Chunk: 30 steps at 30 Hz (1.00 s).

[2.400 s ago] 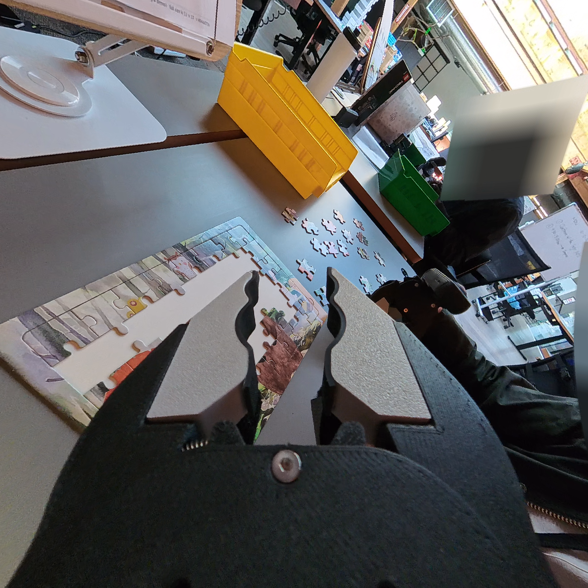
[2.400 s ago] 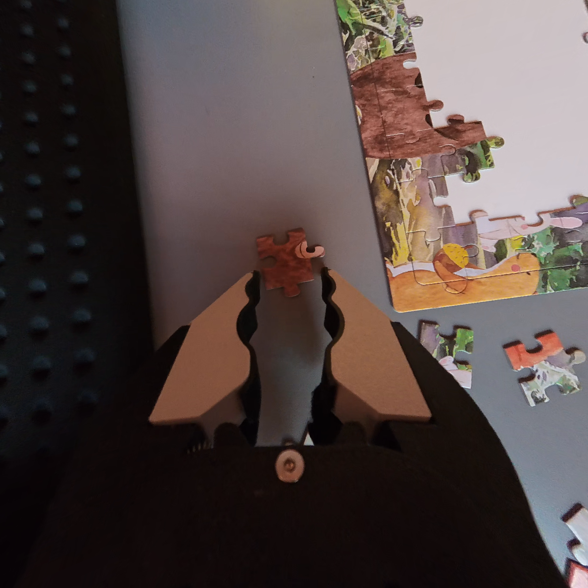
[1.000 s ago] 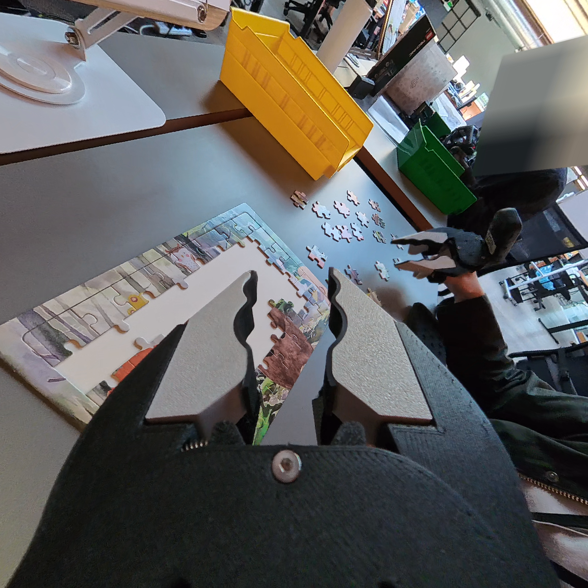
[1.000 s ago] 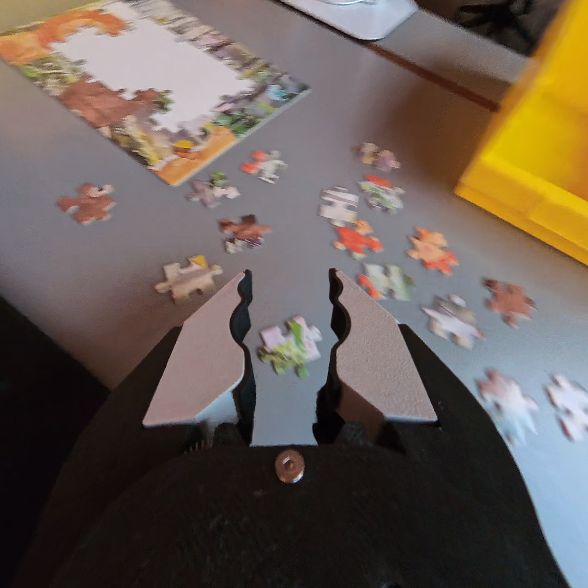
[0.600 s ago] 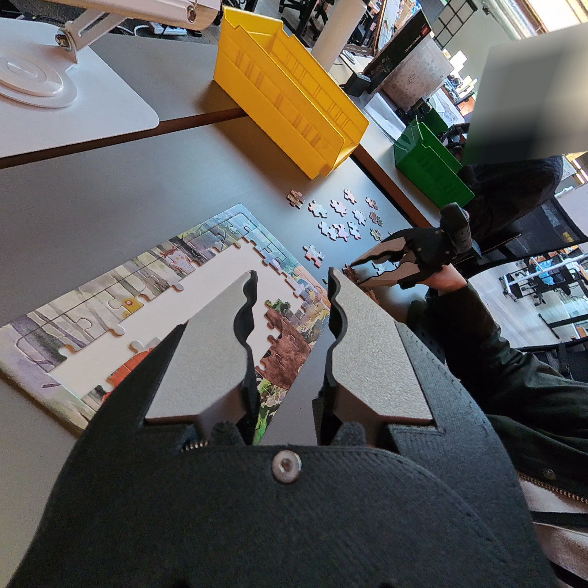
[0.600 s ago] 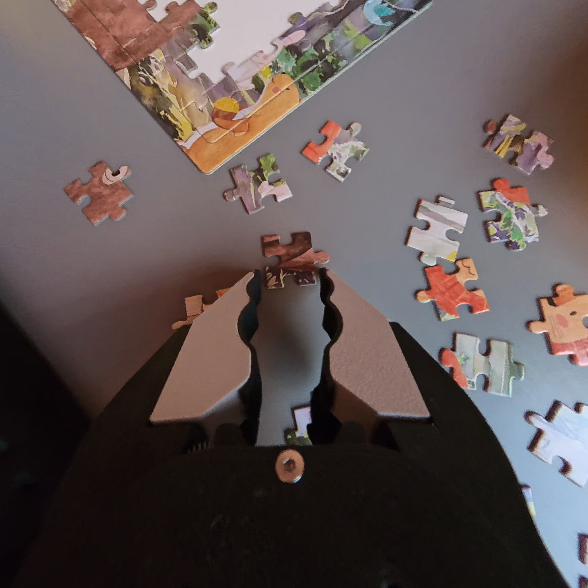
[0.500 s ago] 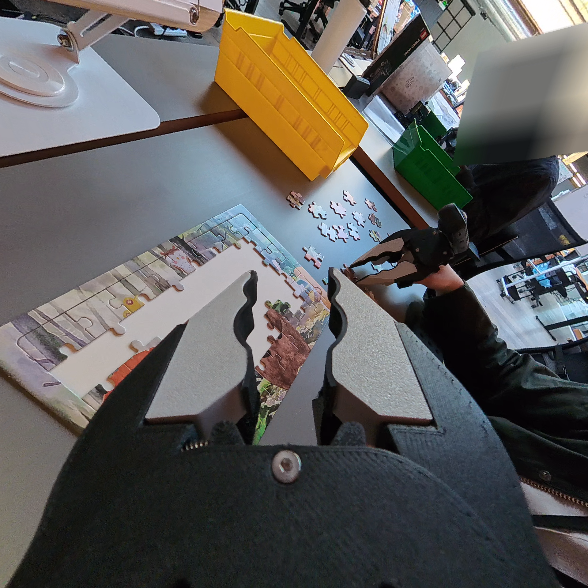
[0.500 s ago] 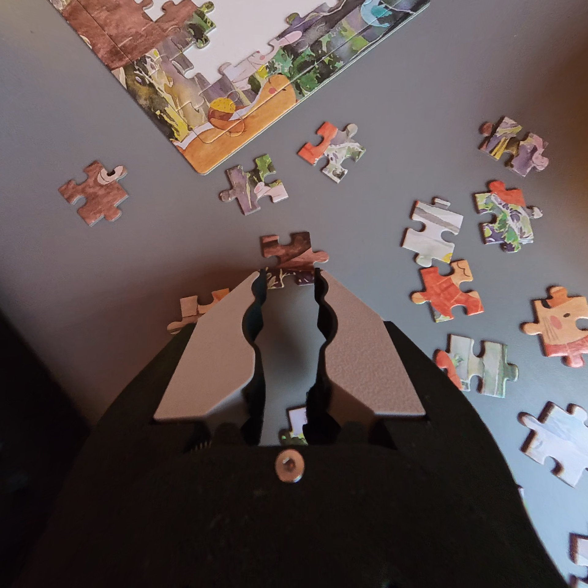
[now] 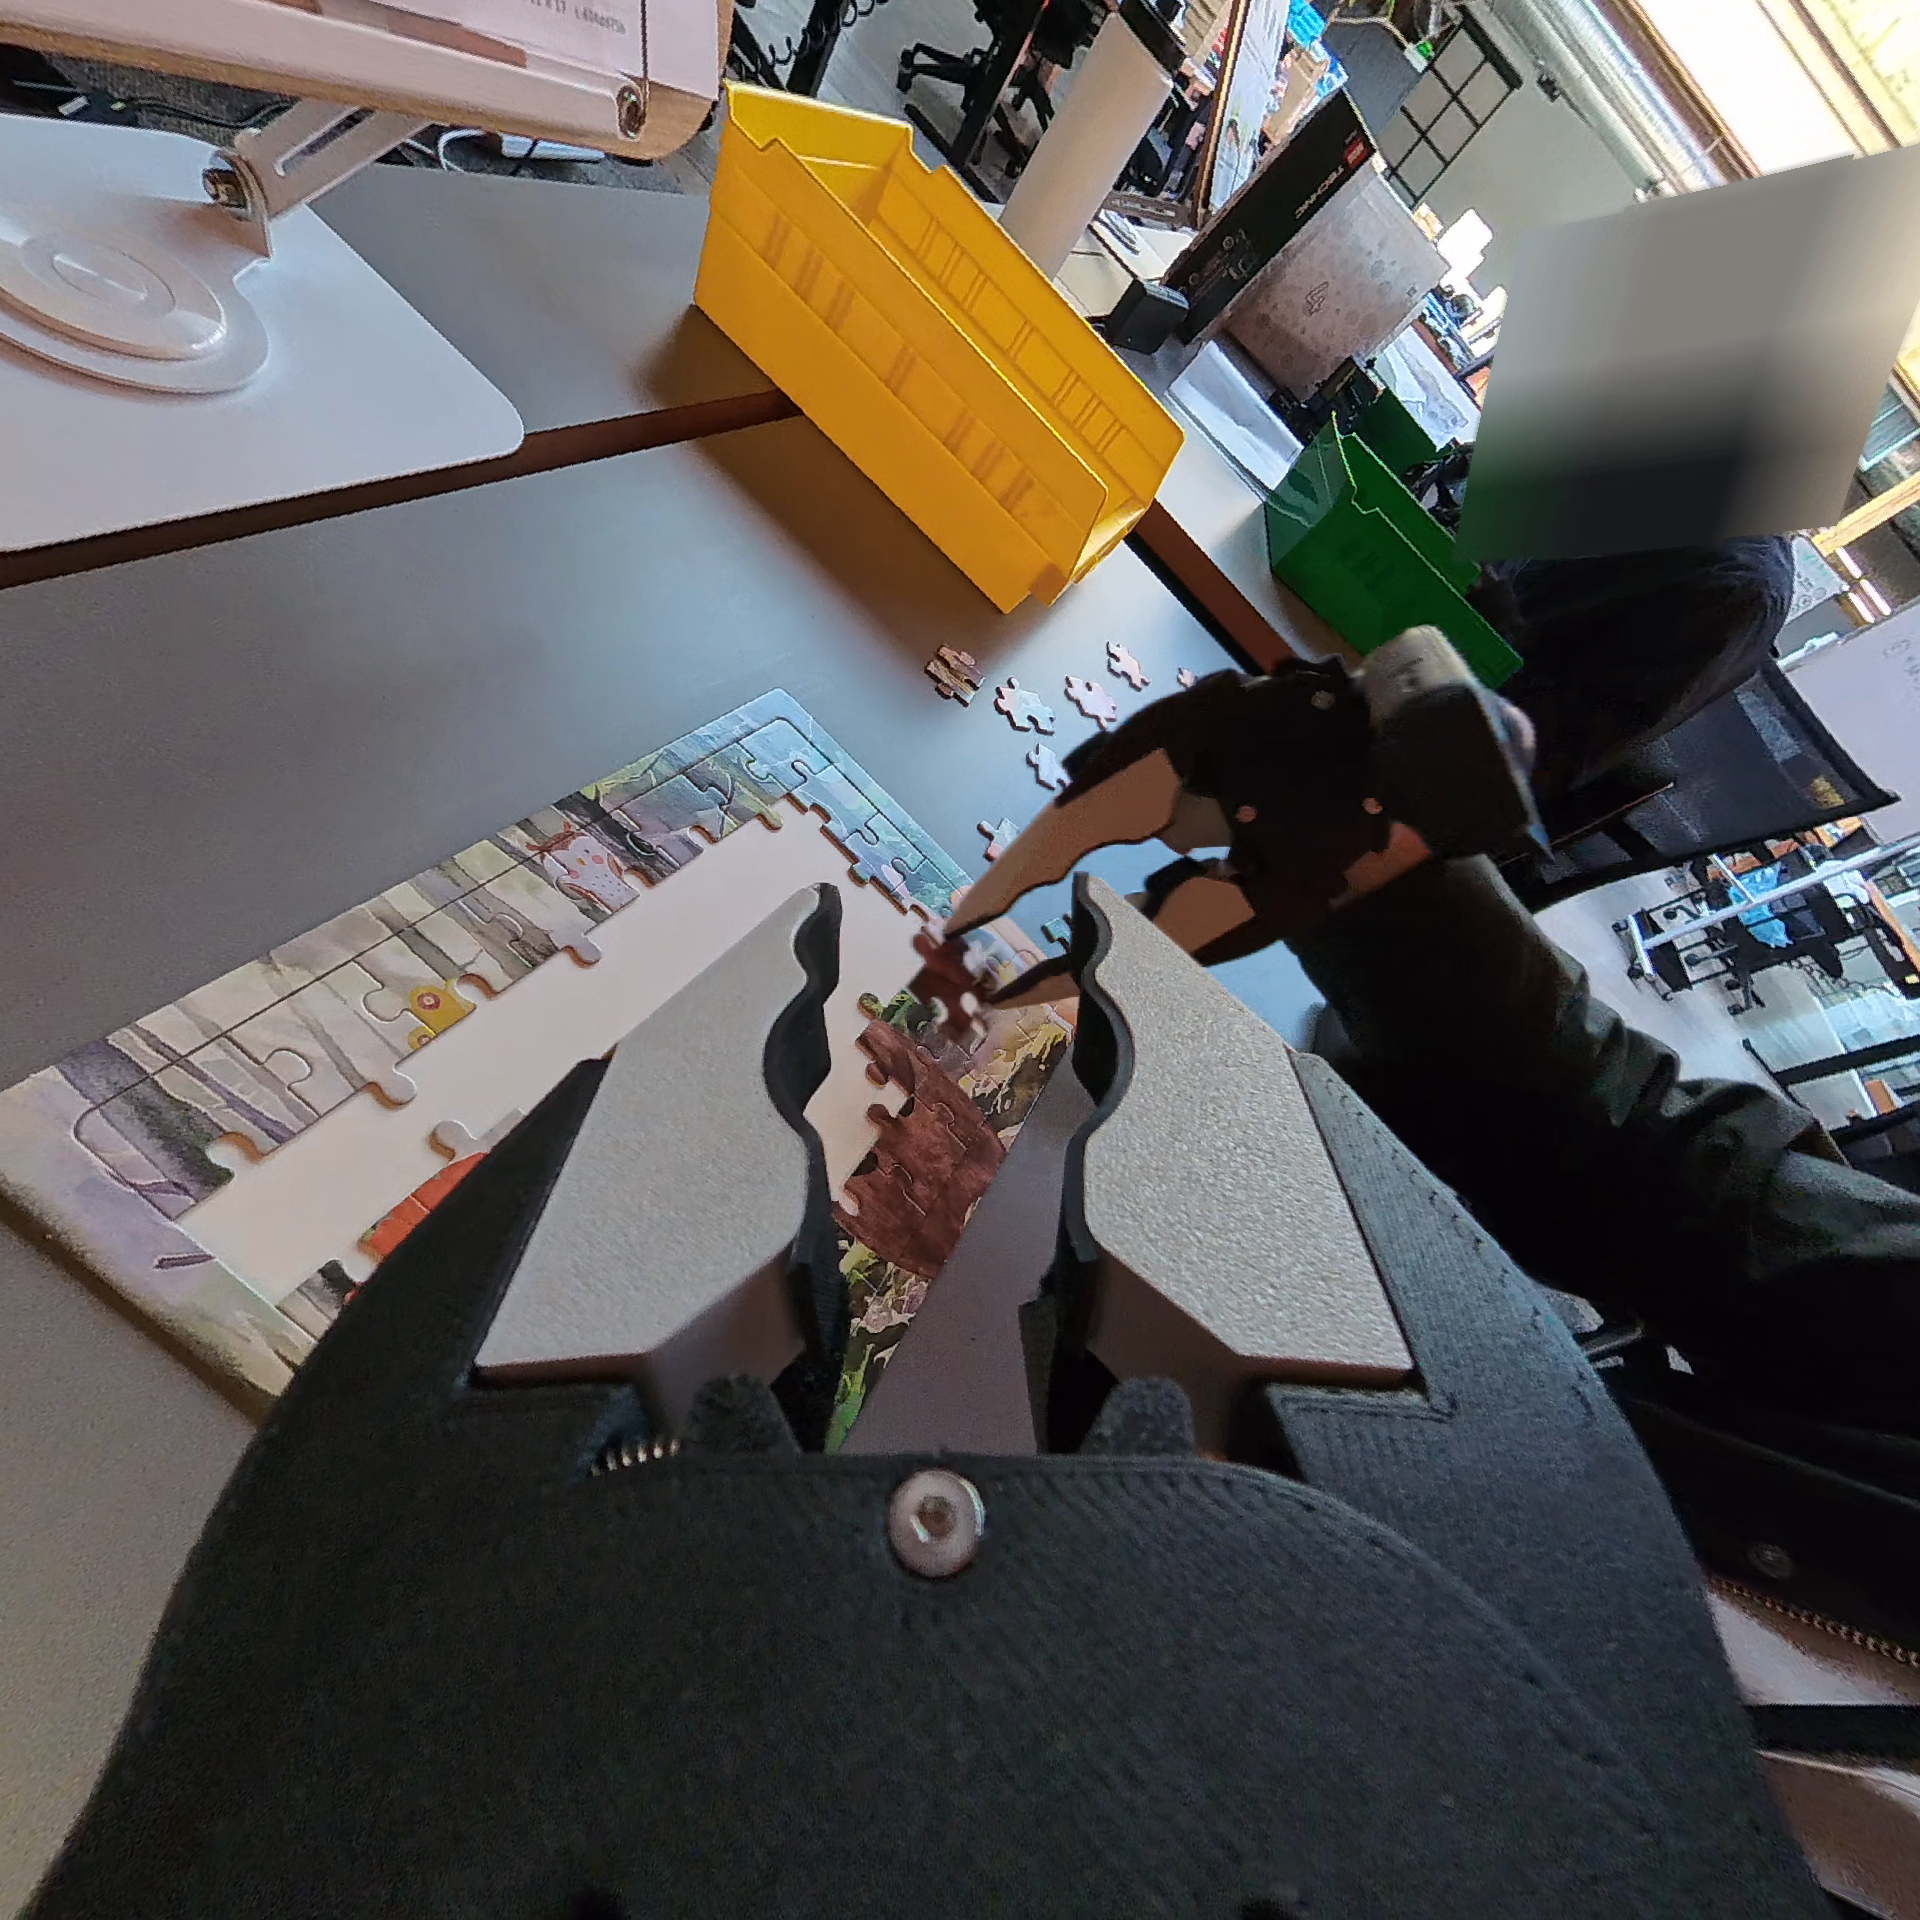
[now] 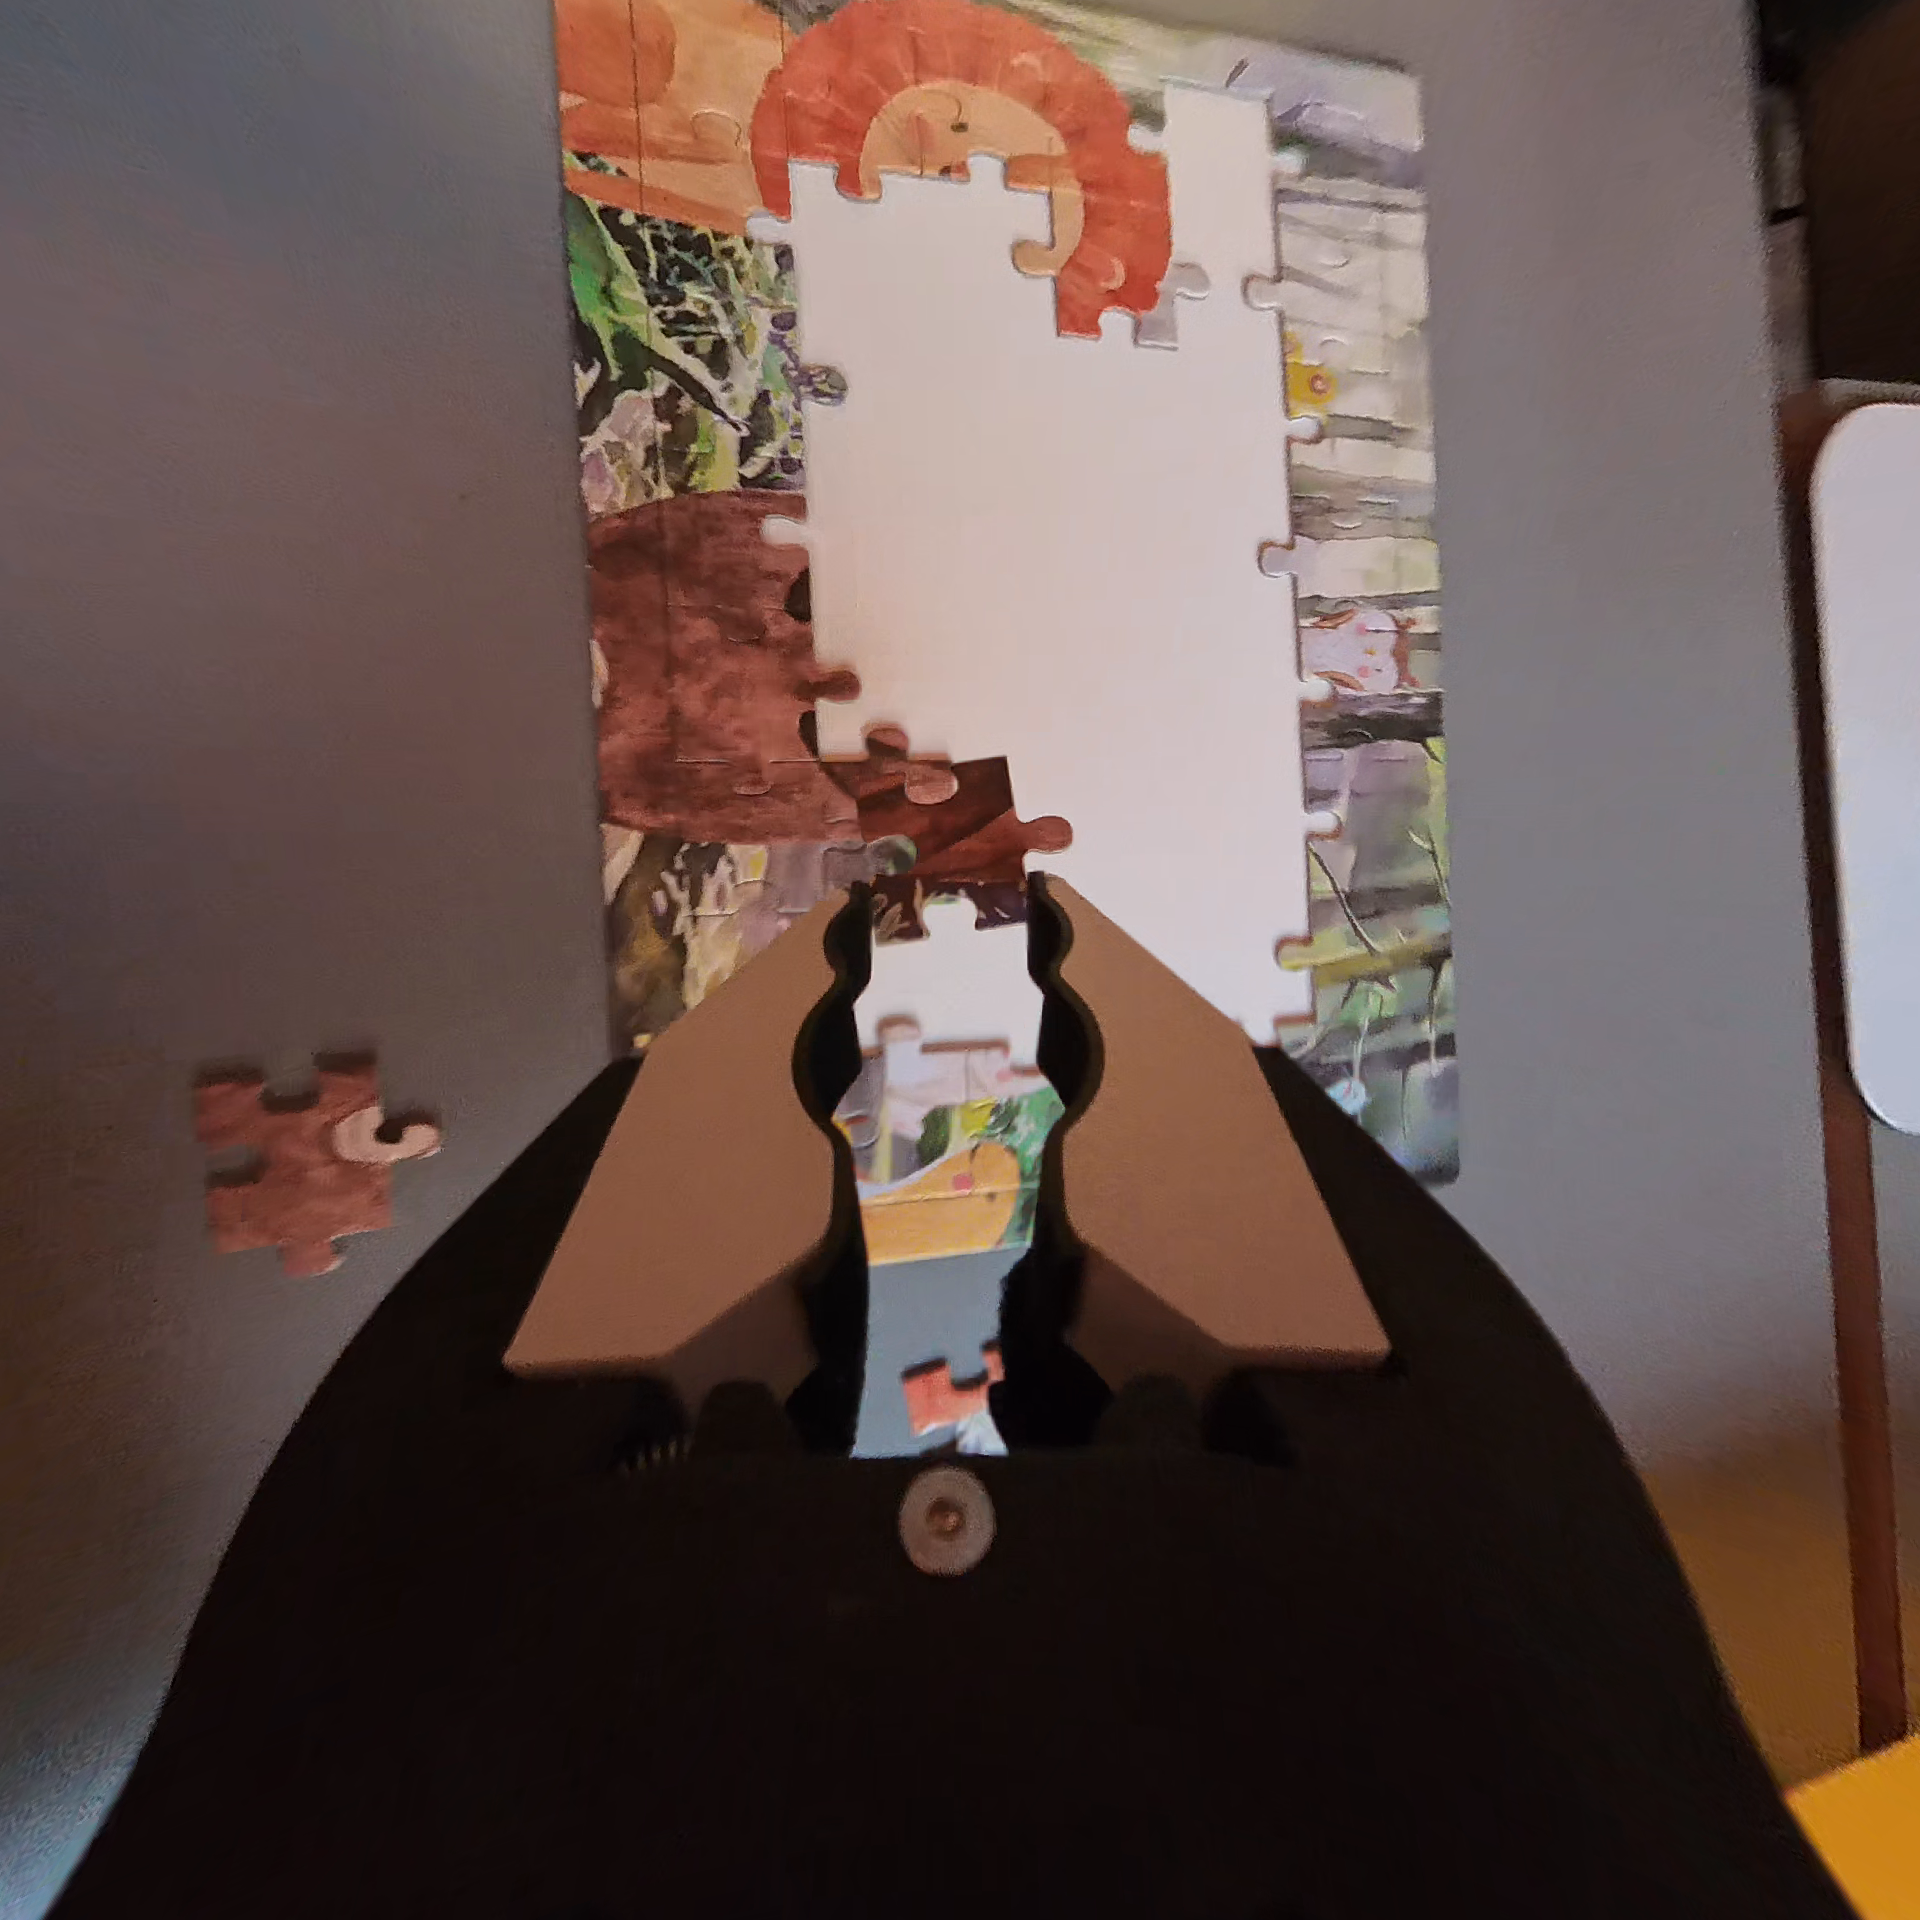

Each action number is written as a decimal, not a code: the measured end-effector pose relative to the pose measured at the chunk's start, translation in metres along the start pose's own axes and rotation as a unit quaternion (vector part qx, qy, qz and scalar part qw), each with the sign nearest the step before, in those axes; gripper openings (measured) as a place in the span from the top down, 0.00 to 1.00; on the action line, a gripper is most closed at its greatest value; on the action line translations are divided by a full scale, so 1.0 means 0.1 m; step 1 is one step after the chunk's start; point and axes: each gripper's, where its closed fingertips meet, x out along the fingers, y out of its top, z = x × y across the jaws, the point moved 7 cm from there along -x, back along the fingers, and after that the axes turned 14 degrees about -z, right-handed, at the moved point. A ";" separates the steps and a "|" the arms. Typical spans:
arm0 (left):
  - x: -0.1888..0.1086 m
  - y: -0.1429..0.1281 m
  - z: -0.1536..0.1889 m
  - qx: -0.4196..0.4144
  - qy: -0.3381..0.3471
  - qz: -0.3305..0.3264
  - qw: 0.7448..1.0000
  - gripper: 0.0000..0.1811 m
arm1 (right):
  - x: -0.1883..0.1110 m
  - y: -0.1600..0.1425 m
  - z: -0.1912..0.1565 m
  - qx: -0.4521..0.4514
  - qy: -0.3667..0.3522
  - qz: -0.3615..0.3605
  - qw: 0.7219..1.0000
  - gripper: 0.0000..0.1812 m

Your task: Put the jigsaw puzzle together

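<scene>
Brown puzzle piece (image 10: 951,831) sits pinched at its near edge between the tips of the right gripper (image 10: 948,899), whose jaws stand narrow around it. It hangs over the inner edge of the jigsaw puzzle (image 10: 686,665), right beside the brown patch of joined pieces, with its knob pointing out over the bare white backing (image 10: 1039,499). In the left wrist view the same piece (image 9: 948,977) shows at the right gripper (image 9: 987,961) tips, above the brown area of the board. The left gripper (image 9: 951,925) hovers with its jaws wide and nothing between them, near the puzzle's close edge.

Main risk, as I judge it: the hold is only on a thin strip of cardboard, so the piece may pivot or slip as it is lowered. If the knobs and sockets are not lined up, pressing down could bend a tab or lift neighbouring pieces out of place. Whether this piece belongs in that gap cannot be told for certain. Another brown piece (image 10: 301,1153) lies loose on the grey table (image 10: 291,520), well left of the board, and more loose pieces (image 9: 1023,707) wait near the yellow bin (image 9: 935,343).
</scene>
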 end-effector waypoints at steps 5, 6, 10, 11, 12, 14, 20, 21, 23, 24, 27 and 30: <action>-0.03 0.01 -0.04 -0.006 -0.005 0.008 1.000 0.77 | 0.24 0.08 0.20 -0.013 0.029 -0.005 0.999 0.84; -0.03 0.01 -0.05 -0.008 -0.005 0.008 1.000 0.77 | 0.27 0.08 0.23 -0.012 0.033 -0.006 0.999 0.84; -0.02 0.00 -0.09 -0.014 -0.007 0.007 1.000 0.77 | 0.35 0.04 0.28 -0.012 0.041 -0.021 0.999 0.84; -0.01 0.00 -0.10 -0.015 -0.006 0.007 1.000 0.77 | 0.36 0.04 0.28 -0.010 0.047 -0.019 0.999 0.84; -0.01 0.00 -0.11 -0.015 -0.005 0.006 1.000 0.77 | 0.37 0.04 0.28 -0.009 0.052 -0.016 0.998 0.84; 0.00 0.00 -0.12 -0.016 -0.004 0.003 1.000 0.76 | 0.38 0.05 0.27 -0.010 0.056 -0.010 0.998 0.84; 0.01 -0.01 -0.12 -0.017 -0.002 0.003 1.000 0.77 | 0.25 0.19 0.21 -0.003 0.050 0.044 0.998 0.84; 0.01 -0.01 -0.12 -0.017 -0.001 0.002 1.000 0.77 | 0.23 0.25 0.15 -0.003 0.063 0.052 0.997 0.84; 0.02 -0.01 -0.12 -0.017 0.000 0.001 1.000 0.77 | 0.26 0.31 0.06 -0.011 0.065 0.025 0.998 0.84; 0.02 -0.01 -0.12 -0.017 0.000 0.000 1.000 0.77 | 0.29 0.32 0.03 -0.014 0.060 0.007 0.998 0.84; 0.03 -0.01 -0.11 -0.015 0.000 -0.002 1.000 0.77 | 0.36 0.34 0.00 0.000 0.066 -0.017 0.998 0.84; 0.02 -0.01 -0.10 -0.013 0.000 0.000 1.000 0.77 | 0.38 0.34 -0.02 0.008 0.070 -0.023 0.997 0.84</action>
